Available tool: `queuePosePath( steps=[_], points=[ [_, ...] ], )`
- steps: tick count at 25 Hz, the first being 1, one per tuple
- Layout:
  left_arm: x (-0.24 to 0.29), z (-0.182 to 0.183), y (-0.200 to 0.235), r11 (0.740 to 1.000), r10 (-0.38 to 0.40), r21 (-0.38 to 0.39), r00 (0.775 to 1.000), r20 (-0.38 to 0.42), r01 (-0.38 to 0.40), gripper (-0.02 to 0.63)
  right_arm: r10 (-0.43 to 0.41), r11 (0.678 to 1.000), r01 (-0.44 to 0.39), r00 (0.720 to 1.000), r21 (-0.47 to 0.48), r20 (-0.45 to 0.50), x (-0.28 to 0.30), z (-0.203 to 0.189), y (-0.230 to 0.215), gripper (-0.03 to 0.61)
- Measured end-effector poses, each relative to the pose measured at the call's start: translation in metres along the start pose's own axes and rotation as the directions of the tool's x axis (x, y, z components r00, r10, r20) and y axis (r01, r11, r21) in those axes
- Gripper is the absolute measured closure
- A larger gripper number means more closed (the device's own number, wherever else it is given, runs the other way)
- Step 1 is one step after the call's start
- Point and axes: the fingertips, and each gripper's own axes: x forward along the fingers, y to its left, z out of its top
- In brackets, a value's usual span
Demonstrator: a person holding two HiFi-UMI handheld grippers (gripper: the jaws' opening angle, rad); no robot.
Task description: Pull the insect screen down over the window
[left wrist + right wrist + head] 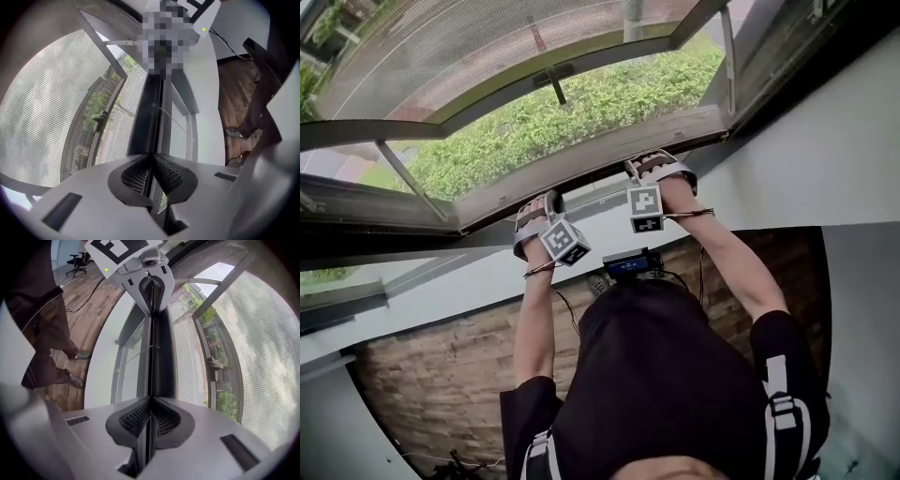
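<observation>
— Jaws?
— Both clamped on the insect screen's pull bar (591,176), left gripper (542,202) and right gripper (654,167) alike. It runs crosswise between them, mesh (243,333) beyond; I reckon the pull comes straight toward me.

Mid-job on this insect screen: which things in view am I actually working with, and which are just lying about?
In the job:
- insect screen mesh
- pull bar
- left claw, shut on the pull bar
- right claw, shut on the same bar

Just around:
- office chair, far back on the floor
- sash handle on the open window
</observation>
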Motion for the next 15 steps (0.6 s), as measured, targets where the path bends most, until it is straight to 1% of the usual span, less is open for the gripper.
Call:
queuePosePath(
  steps=[5,9,12,15],
  points=[
    [-0.003,0.004,0.000,1.000,0.014,-0.006,1.000,0.003,-0.014,0.585,-0.033,0.999,0.032,0.999,-0.036,-0.021,-0.003,-0.003,0.002,0.560],
    [-0.004,0.006,0.000,1.000,-0.018,-0.021,1.000,0.012,0.019,0.585,-0.057,0.998,0.056,0.998,-0.037,-0.026,-0.008,-0.008,-0.001,0.560],
    [-0.010,0.005,0.003,0.998,-0.042,-0.049,0.999,0.014,0.042,0.583,-0.074,0.997,0.074,0.997,0.005,-0.011,-0.015,-0.012,-0.007,0.560],
    [-0.023,0.003,0.011,0.992,-0.032,-0.118,0.999,0.022,0.035,0.583,-0.061,0.994,0.058,0.998,0.088,0.028,-0.026,-0.014,-0.006,0.560]
  ],
)
